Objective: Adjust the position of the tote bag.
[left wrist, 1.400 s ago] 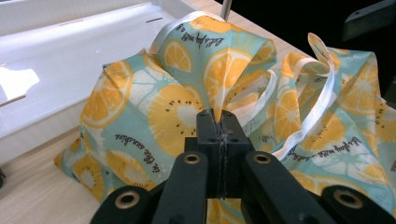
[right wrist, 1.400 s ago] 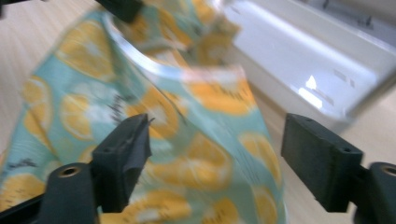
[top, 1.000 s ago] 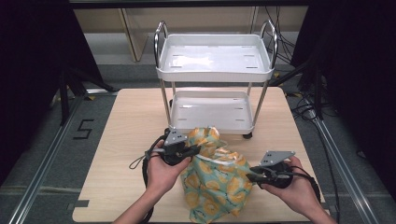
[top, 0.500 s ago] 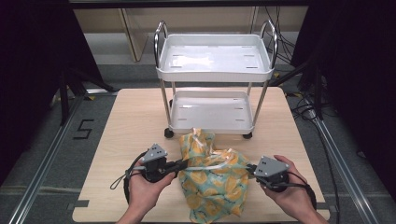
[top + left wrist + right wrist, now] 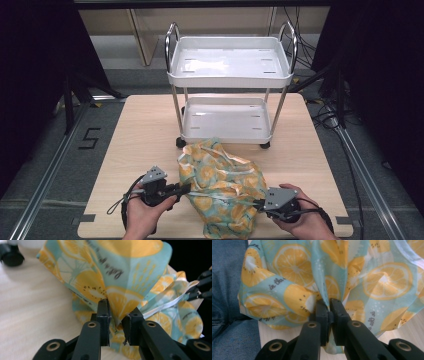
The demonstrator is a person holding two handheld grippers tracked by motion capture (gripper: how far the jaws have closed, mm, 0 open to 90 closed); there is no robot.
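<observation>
A crumpled teal bag with a lemon print (image 5: 220, 187) lies on the wooden table (image 5: 145, 135) between my two hands. My left gripper (image 5: 187, 188) is at the bag's left edge. In the left gripper view the jaws (image 5: 115, 315) have just been opening and stand a little apart, with a fold of the bag (image 5: 125, 272) loose in the gap. My right gripper (image 5: 256, 203) is at the bag's lower right edge. In the right gripper view it (image 5: 329, 307) is shut on a pinch of the bag's fabric (image 5: 337, 277). A white strap runs across the bag.
A white two-tier cart (image 5: 230, 65) on black wheels (image 5: 11, 256) stands on the table just behind the bag. The near table edge is close under both hands. Blue trouser cloth (image 5: 227, 290) shows below the edge on the right gripper's side.
Both hands have come down and back toward the near edge, and the bag now rests lower and flatter on the table. The left jaws have parted slightly.
</observation>
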